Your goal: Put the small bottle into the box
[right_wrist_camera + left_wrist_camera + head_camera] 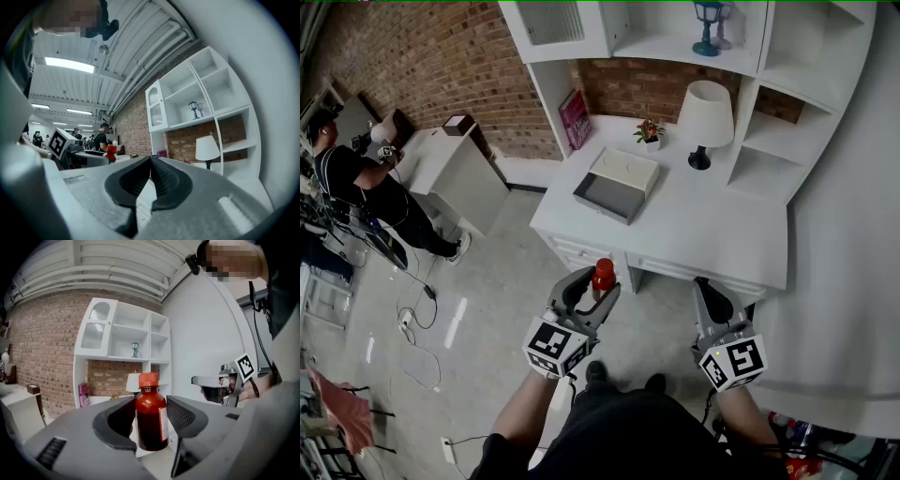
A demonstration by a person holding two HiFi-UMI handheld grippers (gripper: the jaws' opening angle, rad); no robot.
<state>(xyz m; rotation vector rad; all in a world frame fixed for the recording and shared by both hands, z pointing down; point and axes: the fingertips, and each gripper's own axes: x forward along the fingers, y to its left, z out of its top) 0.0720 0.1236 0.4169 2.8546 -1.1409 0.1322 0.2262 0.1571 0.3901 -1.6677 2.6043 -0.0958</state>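
A small brown bottle (151, 418) with an orange cap (604, 272) stands upright between the jaws of my left gripper (598, 289), which is shut on it in front of the white desk (712, 234). The open grey box (617, 185) with its lid raised lies on the desk's left part, well beyond the bottle. My right gripper (705, 287) hovers near the desk's front edge, jaws closed together with nothing between them. In the right gripper view, the bottle (110, 153) shows at the left, held by the other gripper.
On the desk stand a white lamp (704, 117), a small potted plant (650, 133) and a pink book (575, 118). White shelves (675, 28) rise behind. A person (356, 183) works at another white table (455, 169) far left. Cables lie on the floor.
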